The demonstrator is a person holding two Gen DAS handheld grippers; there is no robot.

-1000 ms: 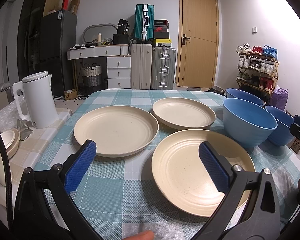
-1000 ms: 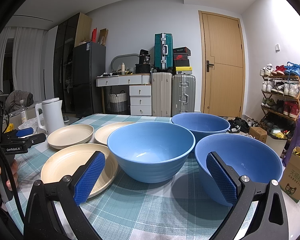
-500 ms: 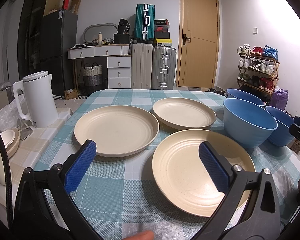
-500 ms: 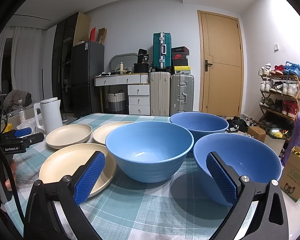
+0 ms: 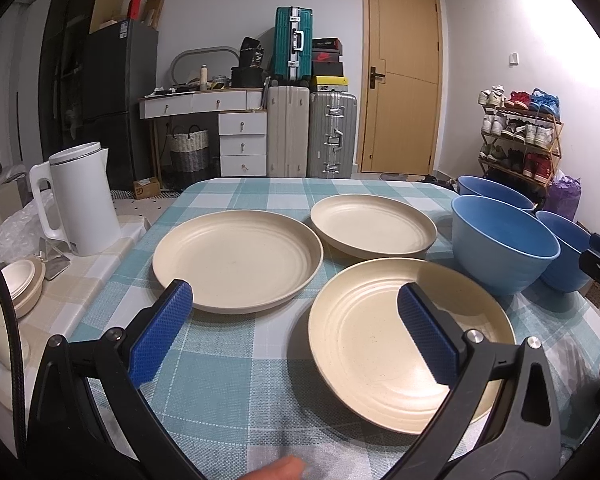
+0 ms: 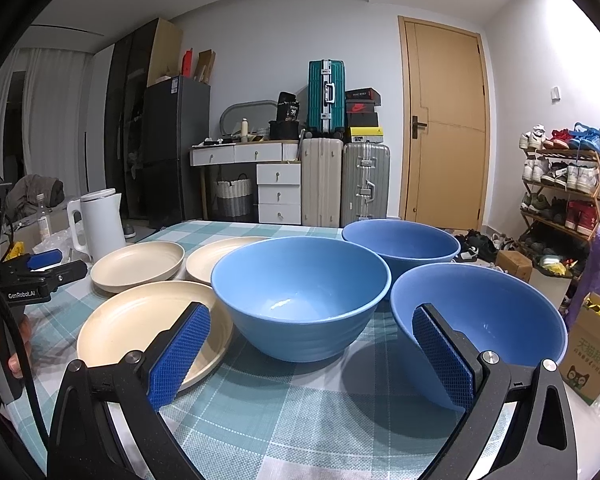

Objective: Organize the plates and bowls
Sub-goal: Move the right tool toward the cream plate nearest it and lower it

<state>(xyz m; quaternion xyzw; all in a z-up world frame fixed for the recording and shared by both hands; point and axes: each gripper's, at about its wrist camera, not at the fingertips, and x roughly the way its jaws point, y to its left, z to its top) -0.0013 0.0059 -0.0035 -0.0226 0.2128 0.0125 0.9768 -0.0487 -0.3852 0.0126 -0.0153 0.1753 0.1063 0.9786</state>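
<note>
Three cream plates lie on the checked tablecloth [image 5: 236,360]: a left plate [image 5: 238,260], a far plate [image 5: 372,226] and a near plate [image 5: 384,344]. Three blue bowls stand to their right: a middle bowl [image 6: 300,300], a far bowl [image 6: 400,244] and a near right bowl [image 6: 488,320]. My left gripper [image 5: 294,292] is open and empty, just above the near edges of the left and near plates. My right gripper [image 6: 312,318] is open and empty, in front of the middle and near right bowls.
A white kettle [image 5: 80,200] stands on a side counter left of the table, with a small cream lidded dish [image 5: 22,280] near it. A cardboard box [image 6: 588,356] sits on the floor off the table's right edge. Suitcases, drawers and a shoe rack stand behind.
The right gripper's view has shifted slightly; the bowls sit a little left and lower than before. The left gripper has hardly moved. Nothing was taken or let go.
</note>
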